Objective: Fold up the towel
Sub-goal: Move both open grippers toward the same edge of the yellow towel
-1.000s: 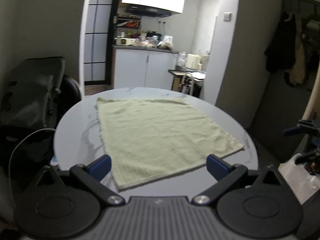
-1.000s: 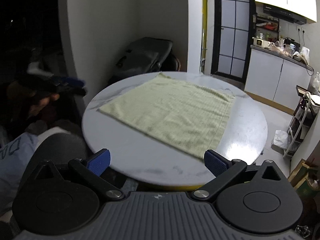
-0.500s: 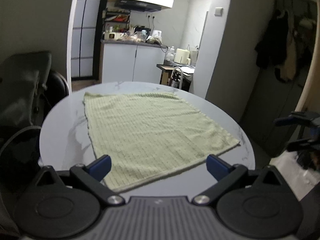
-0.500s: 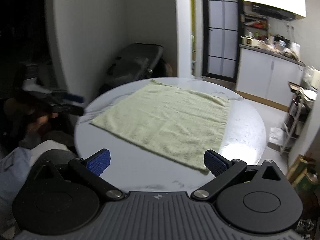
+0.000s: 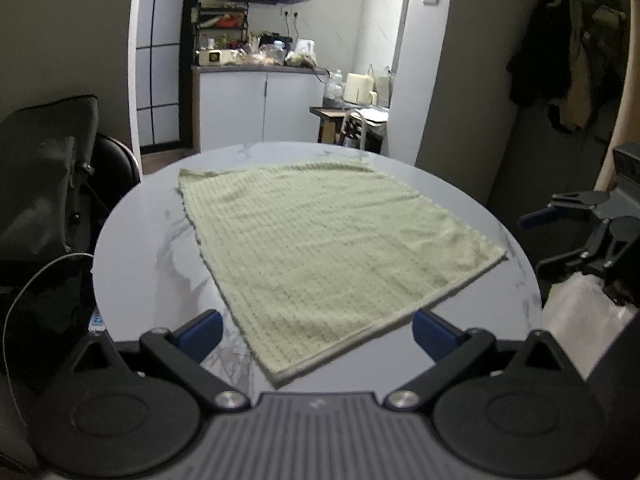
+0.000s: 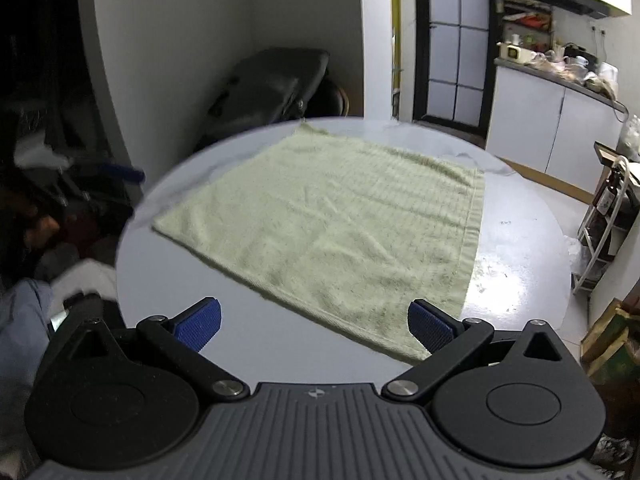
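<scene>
Towel [image 5: 320, 248], pale green, lying flat and unfolded on the round table [image 5: 136, 248] ahead of both sets of fingers; left gripper [image 5: 316, 330] and right gripper [image 6: 314, 320] hovering spread wide, empty, each best pinching one near corner squarely.

Round marble-patterned worktop [image 5: 136, 248]. Dark bag [image 6: 268, 80] on a chair beyond it. White kitchen cabinet [image 5: 256, 108] with cluttered top. Coats [image 5: 560, 76] hanging at right.
</scene>
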The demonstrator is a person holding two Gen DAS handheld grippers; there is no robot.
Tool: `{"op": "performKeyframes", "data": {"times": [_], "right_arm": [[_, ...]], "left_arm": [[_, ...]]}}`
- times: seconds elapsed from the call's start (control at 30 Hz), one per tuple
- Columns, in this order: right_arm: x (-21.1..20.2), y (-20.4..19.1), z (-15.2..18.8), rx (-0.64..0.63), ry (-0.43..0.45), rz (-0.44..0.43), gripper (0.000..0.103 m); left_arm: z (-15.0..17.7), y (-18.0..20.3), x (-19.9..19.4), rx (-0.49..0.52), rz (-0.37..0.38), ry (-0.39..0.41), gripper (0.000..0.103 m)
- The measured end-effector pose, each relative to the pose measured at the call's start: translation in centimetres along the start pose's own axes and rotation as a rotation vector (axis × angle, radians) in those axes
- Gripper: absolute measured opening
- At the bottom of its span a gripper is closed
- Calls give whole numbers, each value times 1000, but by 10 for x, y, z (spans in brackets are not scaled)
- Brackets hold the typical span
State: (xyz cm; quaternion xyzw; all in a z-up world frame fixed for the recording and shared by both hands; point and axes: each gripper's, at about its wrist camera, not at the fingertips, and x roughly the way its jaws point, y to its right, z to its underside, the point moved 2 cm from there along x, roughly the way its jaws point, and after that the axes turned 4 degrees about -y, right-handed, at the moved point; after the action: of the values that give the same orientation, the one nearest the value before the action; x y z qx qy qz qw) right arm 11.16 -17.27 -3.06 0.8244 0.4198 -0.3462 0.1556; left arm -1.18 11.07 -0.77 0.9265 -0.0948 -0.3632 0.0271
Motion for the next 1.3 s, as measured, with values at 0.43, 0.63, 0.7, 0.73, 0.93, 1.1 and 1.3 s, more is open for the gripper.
{"op": "performKeyframes", "data": {"times": [0.43, 0.63, 0.7, 0.73, 0.93, 1.1, 1.3], "right_arm": [[-1, 30, -7, -104, -9, 17, 102], [-7, 35, -5, -96, -21, 9, 101], [-8, 36, -5, -100, -20, 6, 101], [-9, 37, -5, -100, -19, 4, 101], [-6, 33, -4, -125, -34, -16, 101], [-2, 33, -5, -145, -54, -11, 80], [-1, 31, -6, -174, -56, -36, 80]], "left_arm": [[-20, -13, 2, -14, 20, -15, 93], [-17, -5, -2, 16, -15, -30, 93], [-19, 1, -4, 36, -20, -34, 93], [-21, 6, -8, 43, -17, -28, 93], [-20, 19, -20, 85, -26, -19, 93], [-16, 24, -21, 100, 8, -51, 78], [-10, 23, -20, 130, 1, -66, 77]]}}
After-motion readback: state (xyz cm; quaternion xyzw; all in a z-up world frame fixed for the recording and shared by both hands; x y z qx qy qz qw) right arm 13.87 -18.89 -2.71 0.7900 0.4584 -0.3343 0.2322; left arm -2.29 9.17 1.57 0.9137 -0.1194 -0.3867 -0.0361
